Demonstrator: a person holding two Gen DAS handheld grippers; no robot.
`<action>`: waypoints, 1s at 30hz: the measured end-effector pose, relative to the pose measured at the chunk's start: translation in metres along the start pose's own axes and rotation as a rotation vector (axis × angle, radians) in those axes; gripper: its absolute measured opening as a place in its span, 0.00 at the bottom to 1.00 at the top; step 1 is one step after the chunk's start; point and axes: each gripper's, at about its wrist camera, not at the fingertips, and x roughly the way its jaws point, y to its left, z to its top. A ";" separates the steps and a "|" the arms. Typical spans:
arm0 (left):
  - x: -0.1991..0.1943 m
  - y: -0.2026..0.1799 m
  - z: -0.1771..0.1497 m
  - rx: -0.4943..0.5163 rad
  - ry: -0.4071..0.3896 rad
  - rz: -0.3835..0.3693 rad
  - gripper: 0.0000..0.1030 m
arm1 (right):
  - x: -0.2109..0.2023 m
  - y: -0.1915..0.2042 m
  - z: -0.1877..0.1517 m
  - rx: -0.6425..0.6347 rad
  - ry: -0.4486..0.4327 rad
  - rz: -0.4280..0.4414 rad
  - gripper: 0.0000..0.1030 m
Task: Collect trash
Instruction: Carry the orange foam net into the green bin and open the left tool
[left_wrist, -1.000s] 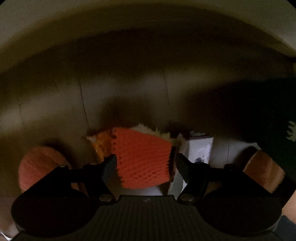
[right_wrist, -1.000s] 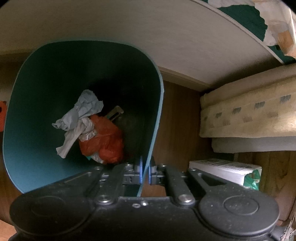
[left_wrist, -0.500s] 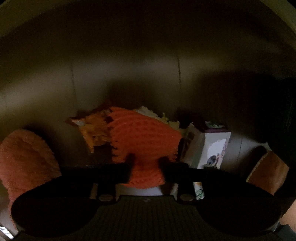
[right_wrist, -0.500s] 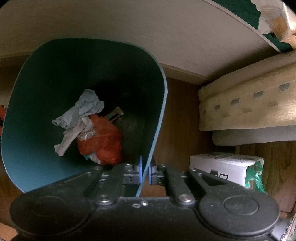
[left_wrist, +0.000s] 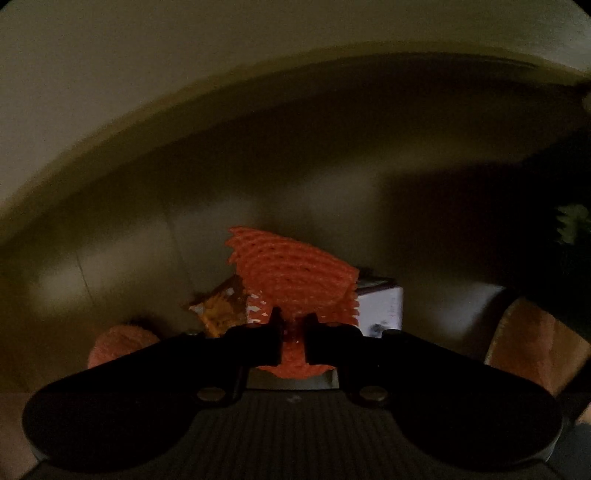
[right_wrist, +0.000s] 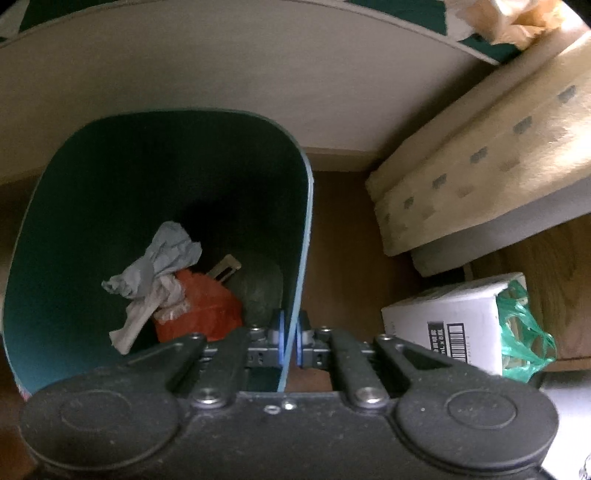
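Note:
In the dim left wrist view my left gripper (left_wrist: 293, 332) is shut on an orange foam net sleeve (left_wrist: 295, 269), which fans out above the pinched fingertips and hangs clear of the floor. A yellow snack wrapper (left_wrist: 221, 308) and a small white carton (left_wrist: 380, 306) lie on the floor under it. In the right wrist view my right gripper (right_wrist: 290, 338) is shut on the right-hand rim of a teal bin (right_wrist: 74, 206). Inside the bin lie crumpled grey paper (right_wrist: 162, 262), an orange-red plastic bag (right_wrist: 203, 314) and a dark rounded lump.
Two orange fuzzy slippers (left_wrist: 122, 343) (left_wrist: 535, 343) lie left and right of the trash pile. Beside the bin stand a white cardboard box (right_wrist: 447, 325) with a green plastic bag (right_wrist: 524, 343), a folded beige mattress (right_wrist: 476, 155) and a pale wall (right_wrist: 221, 74) behind.
The left jaws shut on the orange net and lifted it off the floor; the wrapper and carton stayed below. The right gripper kept its grip and shifted the bin slightly.

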 end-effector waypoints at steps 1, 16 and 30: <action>-0.011 -0.007 -0.002 0.027 -0.023 0.004 0.09 | -0.002 0.001 -0.001 0.008 -0.005 -0.003 0.05; -0.173 -0.060 -0.036 0.162 -0.288 -0.120 0.09 | -0.003 -0.003 0.000 0.051 -0.069 0.033 0.04; -0.225 -0.187 -0.023 0.366 -0.390 -0.198 0.09 | 0.007 -0.006 -0.001 0.036 -0.116 0.051 0.04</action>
